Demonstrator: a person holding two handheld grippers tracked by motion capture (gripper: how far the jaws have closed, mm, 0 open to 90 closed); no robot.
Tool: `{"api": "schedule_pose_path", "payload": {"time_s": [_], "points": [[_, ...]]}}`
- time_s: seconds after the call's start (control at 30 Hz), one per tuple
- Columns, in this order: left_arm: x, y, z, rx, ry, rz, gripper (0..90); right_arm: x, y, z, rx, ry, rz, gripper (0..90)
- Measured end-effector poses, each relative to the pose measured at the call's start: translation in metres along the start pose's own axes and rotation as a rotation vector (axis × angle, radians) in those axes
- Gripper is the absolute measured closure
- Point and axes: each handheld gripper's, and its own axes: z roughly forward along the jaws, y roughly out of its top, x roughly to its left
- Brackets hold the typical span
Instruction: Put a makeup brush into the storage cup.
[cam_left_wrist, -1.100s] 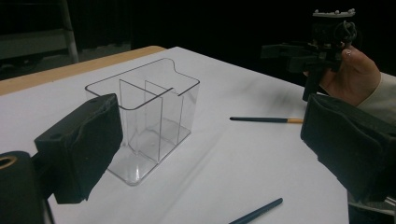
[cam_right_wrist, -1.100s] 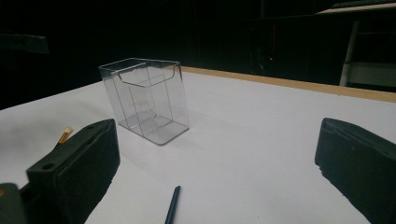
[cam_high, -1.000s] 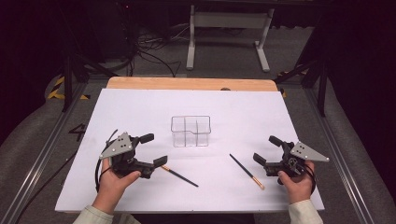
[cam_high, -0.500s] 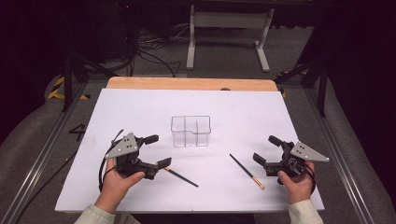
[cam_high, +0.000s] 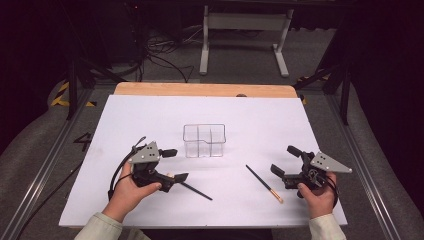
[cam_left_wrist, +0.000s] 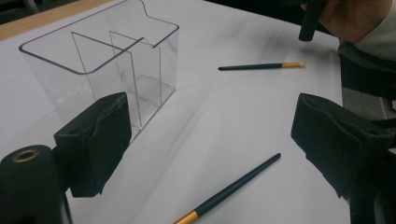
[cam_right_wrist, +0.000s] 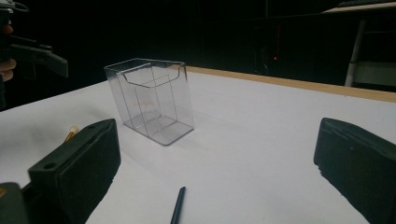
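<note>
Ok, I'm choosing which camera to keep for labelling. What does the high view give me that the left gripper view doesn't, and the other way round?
High view adds: the person's two forearms, the whole white table and its wooden far edge. Left gripper view adds: the left gripper up close, its jaws open and just closing a little, with the near brush lying between them untouched and its gold ferrule visible. Shared: the clear box, both brushes and the far brush.
</note>
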Motion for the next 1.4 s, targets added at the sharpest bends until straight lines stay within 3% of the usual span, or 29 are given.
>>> {"api": "schedule_pose_path", "payload": {"time_s": [0.23,0.5,0.7,0.8,1.07,1.23,1.4], "points": [[-0.001,0.014,0.003,0.105,-0.010,0.064,13.2,0.000,0.000,0.000,0.003,0.004,0.001,1.3],[-0.001,0.028,0.009,0.279,-0.031,0.150,11.3,0.000,-0.001,0.001,0.009,0.012,-0.001,1.1],[-0.003,0.034,0.016,0.366,-0.030,0.205,11.4,-0.001,-0.001,0.000,0.010,0.014,-0.002,1.1],[-0.005,0.038,0.018,0.399,-0.044,0.251,10.0,-0.001,-0.002,0.001,0.012,0.014,0.004,1.1],[-0.005,0.043,0.024,0.475,-0.054,0.312,7.9,-0.001,-0.002,0.001,0.014,0.015,0.006,1.1],[-0.004,0.045,0.028,0.517,-0.065,0.304,5.9,-0.002,-0.003,0.000,0.012,0.011,0.014,1.1],[-0.004,0.046,0.034,0.566,-0.098,0.340,6.4,-0.002,-0.004,-0.001,0.016,0.008,0.013,1.1]]}}
